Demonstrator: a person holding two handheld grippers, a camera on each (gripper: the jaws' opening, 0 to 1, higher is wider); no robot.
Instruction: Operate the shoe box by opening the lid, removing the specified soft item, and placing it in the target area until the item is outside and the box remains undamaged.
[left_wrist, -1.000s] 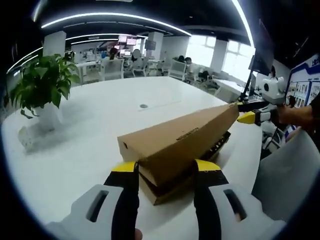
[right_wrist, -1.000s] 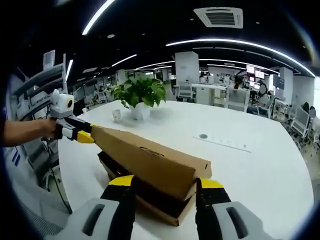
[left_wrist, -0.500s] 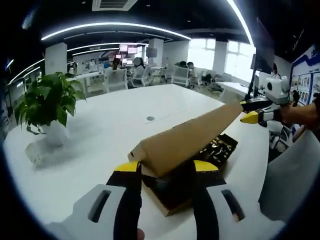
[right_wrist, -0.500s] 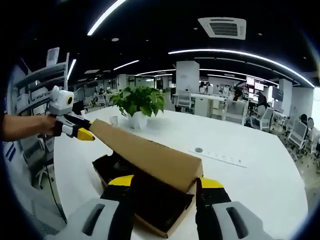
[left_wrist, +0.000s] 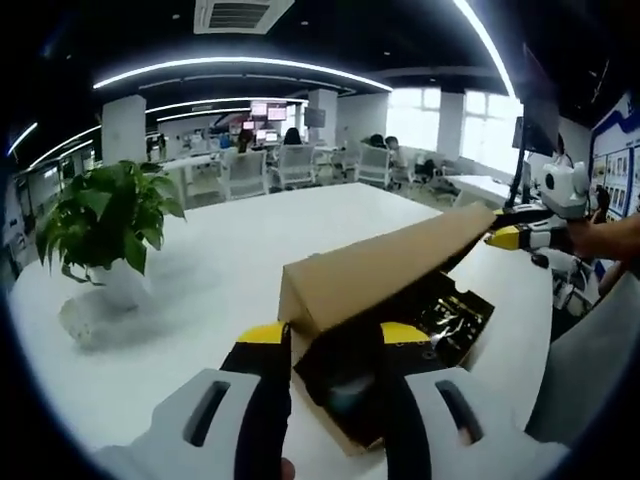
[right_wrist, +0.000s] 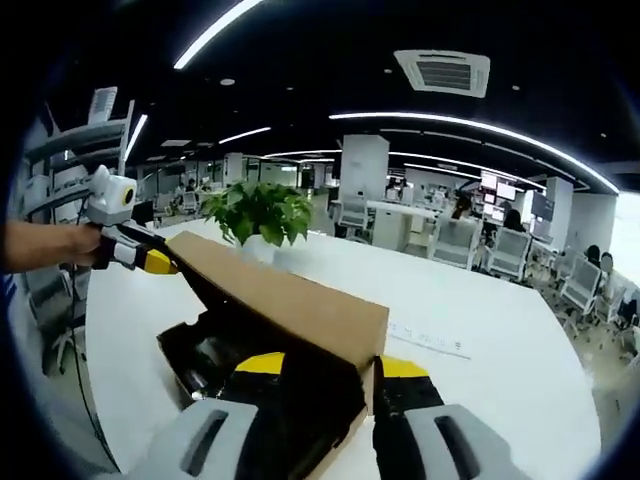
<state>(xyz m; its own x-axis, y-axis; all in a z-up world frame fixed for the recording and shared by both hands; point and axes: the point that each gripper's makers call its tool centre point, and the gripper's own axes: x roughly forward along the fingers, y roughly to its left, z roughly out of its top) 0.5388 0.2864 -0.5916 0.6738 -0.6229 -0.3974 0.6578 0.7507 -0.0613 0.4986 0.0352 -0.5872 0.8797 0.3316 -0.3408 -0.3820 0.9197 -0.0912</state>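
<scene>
We see both grippers, left gripper (left_wrist: 325, 345) and right gripper (right_wrist: 320, 375), clamped on the lid (left_wrist: 375, 265), tilted above the shoe box (left_wrist: 440, 320); potted plant (left_wrist: 105, 225) stands nearby on the table (left_wrist: 230, 240).

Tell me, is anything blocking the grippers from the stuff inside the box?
Yes, the lid is partly raised, held at both ends by the left gripper and right gripper, and slants over the dark contents.
</scene>
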